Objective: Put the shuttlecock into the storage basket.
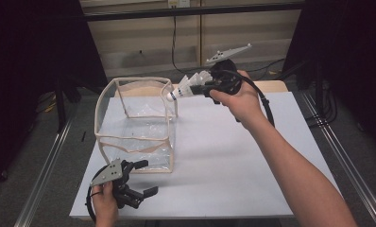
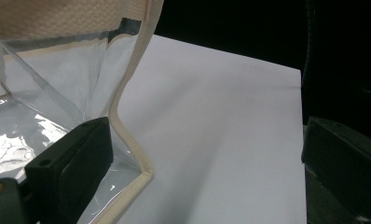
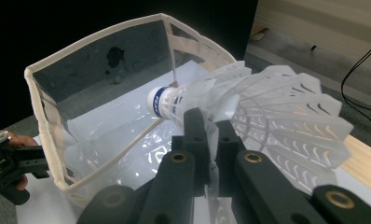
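A white plastic shuttlecock (image 1: 188, 87) with a blue band near its cork is held by its skirt in my right gripper (image 1: 202, 88), which is shut on it. It hangs cork-first just above the far right corner of a clear bag (image 1: 132, 138) with cream trim, open at the top. In the right gripper view the shuttlecock (image 3: 277, 102) points toward the bag's mouth (image 3: 95, 32), with the gripper (image 3: 207, 128) pinching the skirt. My left gripper (image 1: 148, 177) stands open at the bag's near front corner. In the left gripper view the bag's trim (image 2: 127, 93) runs between the wide-apart jaws (image 2: 202, 172).
The bag stands on a white board (image 1: 233, 156) that covers a wooden table. Metal rails (image 1: 49, 161) run along both sides, and black cables (image 1: 176, 52) trail on the floor behind. The other gripper (image 3: 11, 163) shows beside the bag in the right gripper view.
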Motion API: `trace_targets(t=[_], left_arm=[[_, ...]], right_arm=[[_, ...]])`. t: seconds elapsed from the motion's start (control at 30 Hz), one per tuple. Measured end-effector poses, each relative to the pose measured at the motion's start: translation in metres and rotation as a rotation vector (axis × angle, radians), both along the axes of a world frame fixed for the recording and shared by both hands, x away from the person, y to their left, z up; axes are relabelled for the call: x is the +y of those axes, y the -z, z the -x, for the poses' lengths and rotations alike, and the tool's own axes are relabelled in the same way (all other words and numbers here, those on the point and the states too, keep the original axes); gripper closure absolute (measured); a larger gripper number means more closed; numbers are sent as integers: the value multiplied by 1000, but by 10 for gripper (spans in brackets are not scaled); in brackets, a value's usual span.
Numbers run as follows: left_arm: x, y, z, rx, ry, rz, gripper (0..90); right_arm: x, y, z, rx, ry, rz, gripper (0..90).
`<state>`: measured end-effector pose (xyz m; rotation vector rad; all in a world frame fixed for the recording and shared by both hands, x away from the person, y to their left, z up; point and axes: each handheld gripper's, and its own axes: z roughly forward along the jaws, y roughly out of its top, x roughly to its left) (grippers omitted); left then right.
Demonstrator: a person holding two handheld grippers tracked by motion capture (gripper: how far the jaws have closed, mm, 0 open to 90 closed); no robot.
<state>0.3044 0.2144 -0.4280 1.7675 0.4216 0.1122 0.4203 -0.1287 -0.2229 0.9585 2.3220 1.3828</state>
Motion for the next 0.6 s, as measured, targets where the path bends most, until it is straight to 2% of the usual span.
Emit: trace_targets(t=[0.6], left_arm=[[-1, 1, 0, 2, 3, -5, 22]], right_arm=[[20, -5, -2, -12, -26, 14, 878]])
